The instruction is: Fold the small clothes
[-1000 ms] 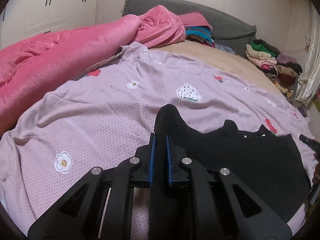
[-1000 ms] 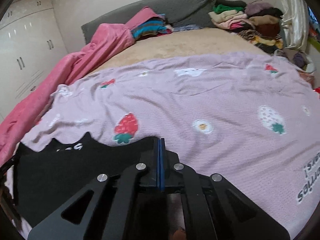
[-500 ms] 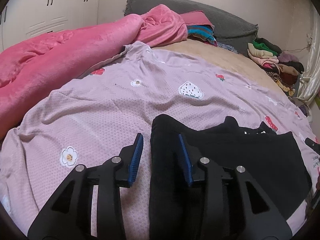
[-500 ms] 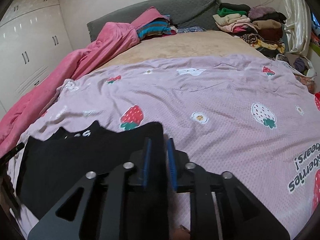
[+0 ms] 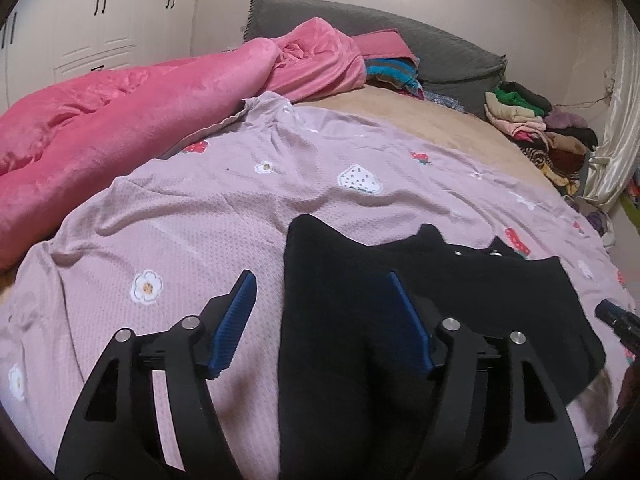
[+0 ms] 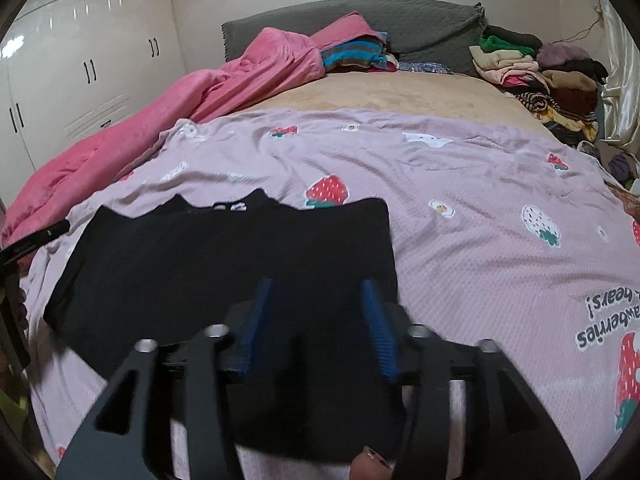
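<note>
A small black garment lies flat on the lilac strawberry-print sheet, with its left side folded over into a strip that runs toward the camera. My left gripper is open, its jaws standing on either side of that folded strip. In the right wrist view the same garment lies spread out. My right gripper is open above the garment's right edge. Neither gripper holds anything.
A pink fleece blanket lies piled along the left side of the bed. Stacked folded clothes sit at the far right by the grey headboard. White wardrobes stand to the left.
Both grippers were shut on the black garment a second ago. Both have opened wide and let it go, and the garment now lies on the sheet.
</note>
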`<state>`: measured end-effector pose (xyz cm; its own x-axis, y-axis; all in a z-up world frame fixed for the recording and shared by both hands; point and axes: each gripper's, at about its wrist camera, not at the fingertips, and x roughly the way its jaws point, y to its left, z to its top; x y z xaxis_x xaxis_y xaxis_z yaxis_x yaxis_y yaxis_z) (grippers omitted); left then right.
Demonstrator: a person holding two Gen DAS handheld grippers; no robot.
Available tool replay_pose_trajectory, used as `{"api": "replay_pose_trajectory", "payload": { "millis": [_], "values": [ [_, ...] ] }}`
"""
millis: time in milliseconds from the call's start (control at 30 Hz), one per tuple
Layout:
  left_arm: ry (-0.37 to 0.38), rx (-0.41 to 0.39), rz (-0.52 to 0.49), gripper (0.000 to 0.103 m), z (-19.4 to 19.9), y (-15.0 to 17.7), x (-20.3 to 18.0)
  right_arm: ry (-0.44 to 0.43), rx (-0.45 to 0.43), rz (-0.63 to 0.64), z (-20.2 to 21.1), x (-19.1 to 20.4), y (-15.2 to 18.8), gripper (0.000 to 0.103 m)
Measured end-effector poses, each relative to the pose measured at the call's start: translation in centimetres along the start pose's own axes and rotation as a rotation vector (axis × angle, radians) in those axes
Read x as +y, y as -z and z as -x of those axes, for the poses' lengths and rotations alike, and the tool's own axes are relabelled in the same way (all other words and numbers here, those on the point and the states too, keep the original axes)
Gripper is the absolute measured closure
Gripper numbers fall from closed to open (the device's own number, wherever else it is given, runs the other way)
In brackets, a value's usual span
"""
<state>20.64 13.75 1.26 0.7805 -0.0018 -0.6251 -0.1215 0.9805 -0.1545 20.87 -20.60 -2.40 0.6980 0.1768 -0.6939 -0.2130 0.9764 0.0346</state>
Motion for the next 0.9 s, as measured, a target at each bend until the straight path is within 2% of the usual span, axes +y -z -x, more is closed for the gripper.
{"api": "replay_pose_trajectory", "payload": {
  "millis": [33,200,300,500,567,600,767,900],
  "values": [
    [-0.001,0.002,-0.004,0.038,0.2,0.2,-0.2,0.01,-0.001,-0.004,0.1,-0.1,0.1,0.047],
    [0.01,0.044,0.034,0.037,0.9,1.8,0.4,0.036,0.029,-0.07,0.3,-2.0,1.2,0.047],
    [0.048,0.062,0.069,0.037,1.4,2.7,0.7,0.023,0.057,-0.092,0.2,-2.8,2.0,0.047],
    [0.086,0.108,-0.015,0.037,2.0,5.1,-2.4,0.007,0.119,-0.132,-0.8,-3.8,3.0,0.048],
    [0.076,0.126,-0.049,0.037,2.0,5.8,-3.3,-0.016,0.141,-0.147,-1.2,-4.0,3.3,0.071],
    [0.067,0.138,-0.062,0.037,1.9,6.2,-3.6,-0.023,0.147,-0.147,-1.2,-4.0,3.4,0.098],
    [0.055,0.208,-0.06,0.037,0.8,7.2,-3.4,-0.011,0.103,-0.158,0.5,-4.4,3.7,0.097],
    [0.043,0.226,-0.069,0.037,0.7,7.6,-3.6,0.016,0.138,-0.154,-0.2,-4.5,4.6,0.097]
  ]
}}
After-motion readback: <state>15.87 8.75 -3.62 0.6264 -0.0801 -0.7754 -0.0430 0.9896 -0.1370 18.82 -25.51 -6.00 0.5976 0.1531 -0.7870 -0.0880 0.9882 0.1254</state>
